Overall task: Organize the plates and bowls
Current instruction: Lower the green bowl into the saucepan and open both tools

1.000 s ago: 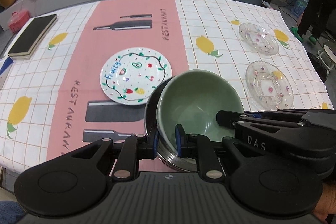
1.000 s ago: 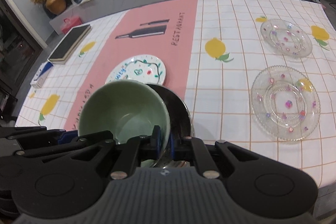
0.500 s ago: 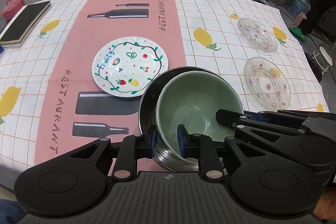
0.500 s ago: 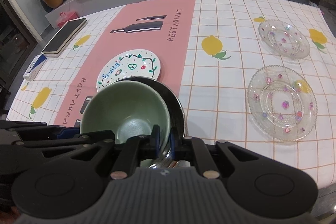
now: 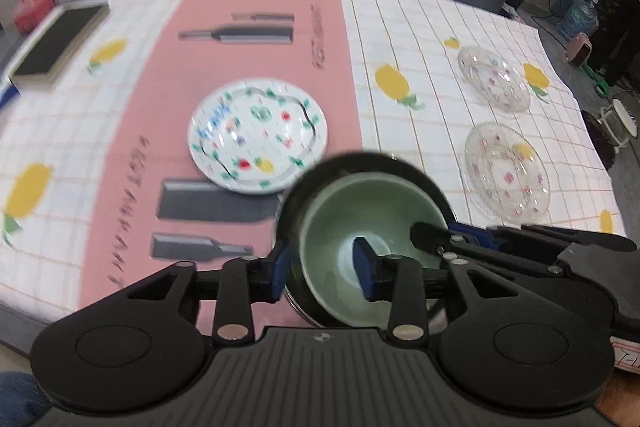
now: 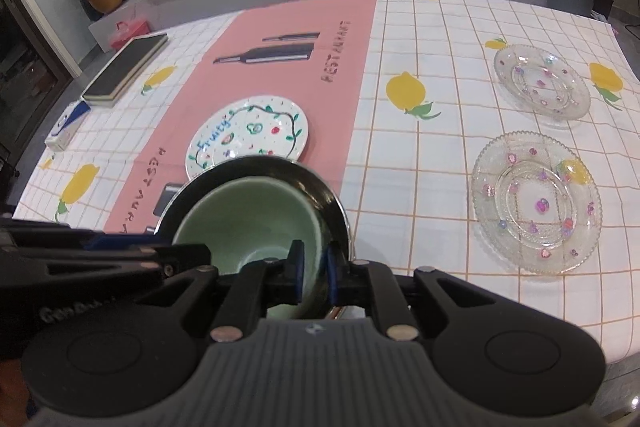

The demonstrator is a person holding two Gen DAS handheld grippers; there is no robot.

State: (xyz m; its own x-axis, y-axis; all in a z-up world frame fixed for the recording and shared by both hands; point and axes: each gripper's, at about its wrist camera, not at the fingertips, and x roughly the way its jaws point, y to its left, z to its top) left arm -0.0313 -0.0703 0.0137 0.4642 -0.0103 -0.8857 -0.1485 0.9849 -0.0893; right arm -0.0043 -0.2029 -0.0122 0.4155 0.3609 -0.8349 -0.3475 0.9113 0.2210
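Left wrist view: on the bench (image 5: 440, 39), a painted plate (image 5: 258, 137) lies at ten o'clock of the green bowl (image 5: 360, 203), two glass plates (image 5: 506, 171) at two o'clock, a book (image 5: 60, 43) far at ten. The green bowl sits inside a dark metal bowl (image 5: 404, 165). The left hand-held gripper (image 5: 322, 269) is opening, both bowls' near rims between its pads, no longer pressed.

Right wrist view: the right hand-held gripper (image 6: 314, 275) pinches the green bowl's (image 6: 248, 219) rim. One painted plate (image 6: 248, 135) at eleven o'clock, two glass plates (image 6: 536, 201) at two.
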